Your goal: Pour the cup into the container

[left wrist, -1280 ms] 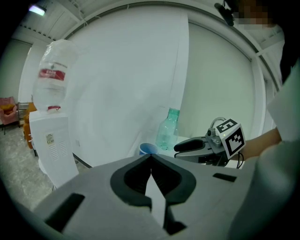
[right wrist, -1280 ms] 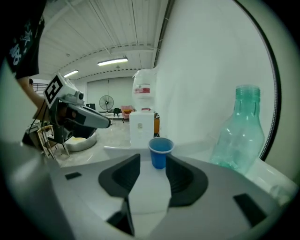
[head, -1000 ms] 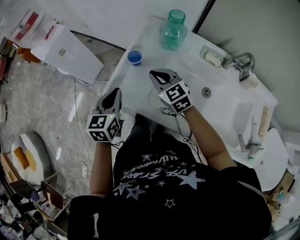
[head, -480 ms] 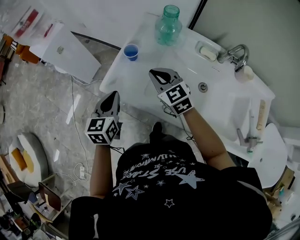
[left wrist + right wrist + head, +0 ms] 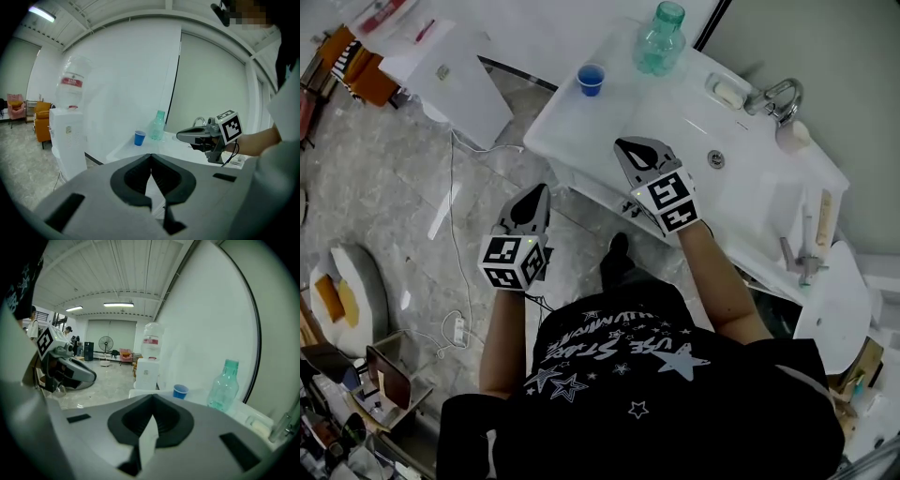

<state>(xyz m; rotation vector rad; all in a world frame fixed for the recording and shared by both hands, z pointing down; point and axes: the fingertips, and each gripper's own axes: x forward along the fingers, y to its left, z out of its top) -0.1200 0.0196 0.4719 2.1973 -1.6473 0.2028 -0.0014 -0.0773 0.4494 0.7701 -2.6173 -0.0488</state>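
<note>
A small blue cup [image 5: 592, 80] stands on the far left corner of the white sink counter [image 5: 572, 122]. A pale green plastic bottle [image 5: 661, 39] stands to its right by the wall. My right gripper [image 5: 636, 146] hovers over the counter's near part, well short of the cup, shut and empty. My left gripper [image 5: 538, 192] hangs over the floor left of the counter, also shut with nothing in it. In the left gripper view the cup [image 5: 139, 138] and bottle [image 5: 158, 125] lie ahead, beyond the shut gripper [image 5: 151, 155]. In the right gripper view the cup [image 5: 180, 391] and bottle [image 5: 224, 385] stand past the shut gripper [image 5: 152, 397].
A faucet [image 5: 773, 94], a soap dish [image 5: 727, 92] and the drain [image 5: 716, 159] are at the counter's right. A white water dispenser [image 5: 450, 80] stands on the floor to the left. A cable [image 5: 450, 202] trails over the tiles.
In the head view the counter, cup and bottle have slid to the right as the camera shifted. Both grippers stay shut and empty, about as far from the cup as before.
</note>
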